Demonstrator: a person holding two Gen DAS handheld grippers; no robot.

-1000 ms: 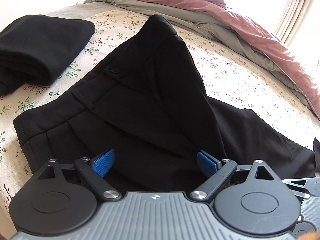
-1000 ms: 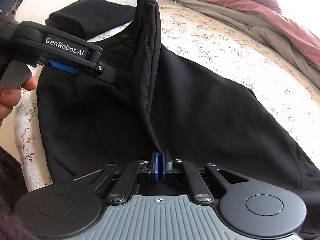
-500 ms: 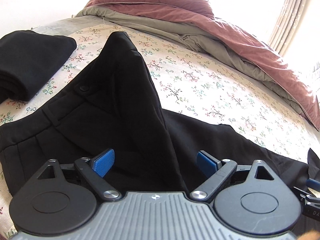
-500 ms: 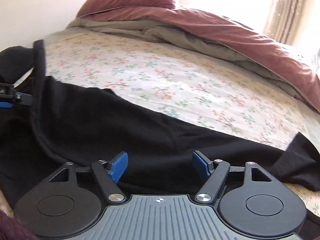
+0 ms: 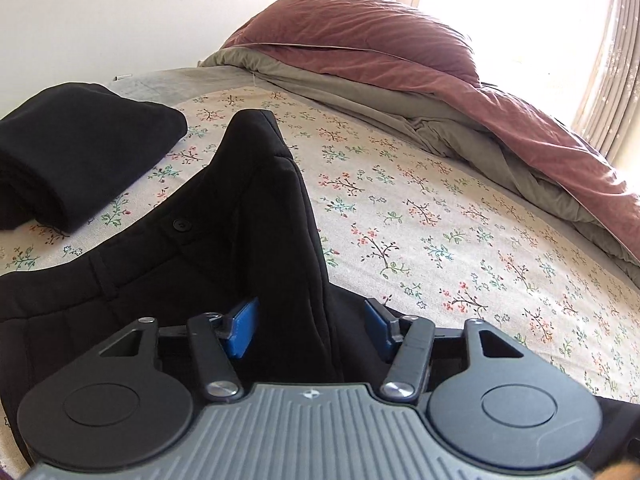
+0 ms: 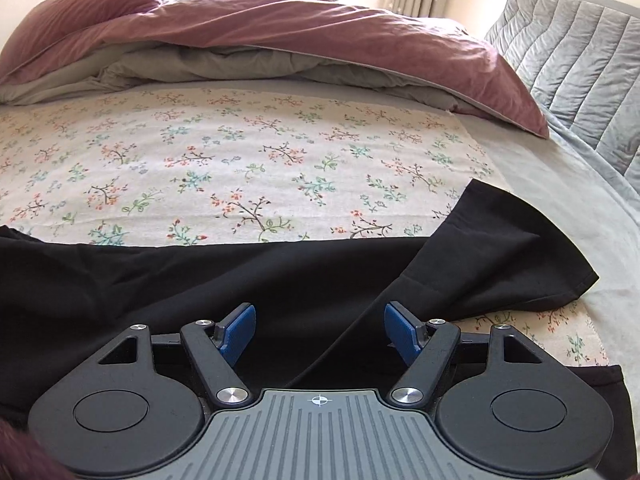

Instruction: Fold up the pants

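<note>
1. Two grippers hover low over a pair of black pants (image 5: 168, 280) spread on a bed covered by a floral sheet (image 5: 420, 216).
2. Left gripper (image 5: 311, 332): its blue pads stand wide apart, released. A raised ridge of pants fabric runs up between them toward a peak (image 5: 256, 128), but neither pad presses it.
3. In the left wrist view the waistband lies to the left of that ridge, with a small button (image 5: 182, 224) and a belt loop showing.
4. Right gripper (image 6: 319, 334): also spread open, holding nothing. It sits over the leg end of the pants (image 6: 280, 276), where the fabric lies flat along the near edge of the bed.
5. One leg's hem (image 6: 520, 248) angles off to the right across the sheet; a second dark hem edge (image 6: 592, 378) shows just behind the gripper's right side.
6. A folded black garment (image 5: 76, 152) rests on the sheet to the left of the pants, apart from them.
7. A mauve and grey duvet (image 6: 320, 36) is bunched along the far side of the bed, with a grey quilted cushion (image 6: 576, 60) at the right.
8. Curtains (image 5: 608, 60) and bright window light fill the far right of the left wrist view.
</note>
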